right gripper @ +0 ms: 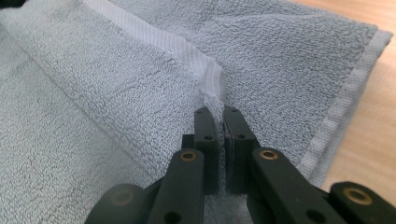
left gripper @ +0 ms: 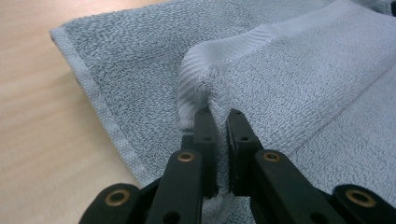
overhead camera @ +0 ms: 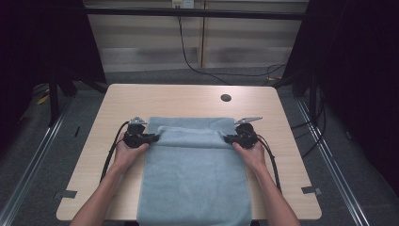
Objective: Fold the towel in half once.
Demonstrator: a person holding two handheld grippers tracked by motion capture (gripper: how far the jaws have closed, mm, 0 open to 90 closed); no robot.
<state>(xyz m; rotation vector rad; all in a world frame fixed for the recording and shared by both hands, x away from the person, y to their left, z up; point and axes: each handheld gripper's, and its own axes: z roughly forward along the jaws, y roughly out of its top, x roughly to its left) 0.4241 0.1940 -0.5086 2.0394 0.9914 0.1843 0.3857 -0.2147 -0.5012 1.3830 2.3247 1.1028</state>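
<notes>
A grey-blue towel lies on the light wooden table, its near end hanging over the front edge. A fold of it is raised across the far part. My left gripper is shut on the left end of that fold, and in the left gripper view the jaws pinch the towel's ribbed hem. My right gripper is shut on the fold's right end; in the right gripper view the jaws clamp the white-banded hem. A hand holds each gripper.
A round cable hole sits in the table's far right part. Bare wood shows on both sides of the towel. Black cables trail from each gripper toward the front. Tape marks lie near the front corners. Dark curtains flank the table.
</notes>
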